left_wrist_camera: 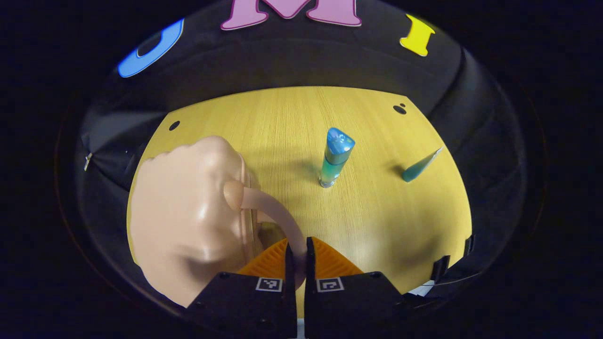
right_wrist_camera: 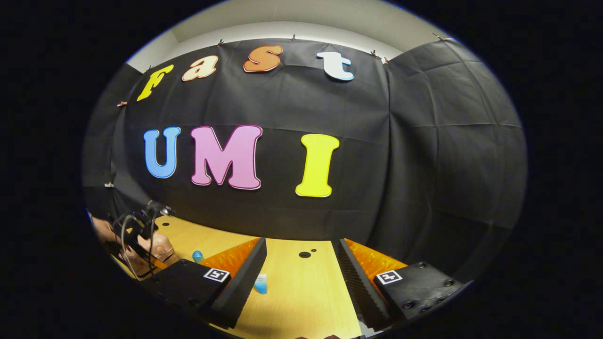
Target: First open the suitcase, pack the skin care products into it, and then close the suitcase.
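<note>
Opening step in hand: the left gripper [left_wrist_camera: 297, 256] has its fingers clamped on the handle [left_wrist_camera: 278, 214] of the pink suitcase [left_wrist_camera: 188, 221] at the tabletop's [left_wrist_camera: 377, 221] left, the right gripper [right_wrist_camera: 301, 268] hovers spread and empty, and next, in my judgement, comes lifting the lid before packing the blue bottle [left_wrist_camera: 335, 162] and tube [left_wrist_camera: 420, 165].

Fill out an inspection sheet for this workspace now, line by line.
Surface: yellow wood-grain table, small dark holes near its far edge.
Job's things: shut pale pink hard-shell suitcase; upright blue-capped clear bottle; teal squeeze tube farther right.
Clutter: nothing seen.
Grippers: left gripper shut on the suitcase's curved pink handle; right gripper open, holding nothing.
Cables: dark cables on the far gripper.
Surroundings: black cloth wall.
</note>
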A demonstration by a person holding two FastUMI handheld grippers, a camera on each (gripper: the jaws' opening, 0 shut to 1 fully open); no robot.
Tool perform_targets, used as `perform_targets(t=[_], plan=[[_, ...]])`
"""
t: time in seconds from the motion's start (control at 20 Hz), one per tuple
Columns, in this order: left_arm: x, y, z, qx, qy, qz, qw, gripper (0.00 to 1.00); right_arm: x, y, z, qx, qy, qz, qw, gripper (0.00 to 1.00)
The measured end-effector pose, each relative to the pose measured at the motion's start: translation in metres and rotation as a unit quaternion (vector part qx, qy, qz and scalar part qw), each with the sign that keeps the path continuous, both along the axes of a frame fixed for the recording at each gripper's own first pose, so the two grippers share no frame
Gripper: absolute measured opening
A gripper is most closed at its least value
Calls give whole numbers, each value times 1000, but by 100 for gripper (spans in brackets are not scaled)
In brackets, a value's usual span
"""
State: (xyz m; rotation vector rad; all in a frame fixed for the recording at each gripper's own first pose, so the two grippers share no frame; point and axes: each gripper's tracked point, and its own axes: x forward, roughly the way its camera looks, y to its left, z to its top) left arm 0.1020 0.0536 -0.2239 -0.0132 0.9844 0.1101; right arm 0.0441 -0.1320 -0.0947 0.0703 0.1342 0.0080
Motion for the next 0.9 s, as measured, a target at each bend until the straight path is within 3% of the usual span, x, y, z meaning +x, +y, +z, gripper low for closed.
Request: perform_targets(t=[0.25,0.5,0.65,0.75,0.9], plan=[[-38,68,128,9,-76,10,997,12,20,48,3,5,-6,51,999,96],[-84,219,218,-9,-157,68,985,10,31,123,24,1,-22,63,998,96],[-112,329,224,37,-165,95,981,10,37,163,31,7,-14,59,998,96],[-118,388,204,41,-156,115,980,14,40,184,33,6,-7,52,999,96],[-121,488,148,46,-131,144,980,10,45,210,31,-12,4,40,999,96]])
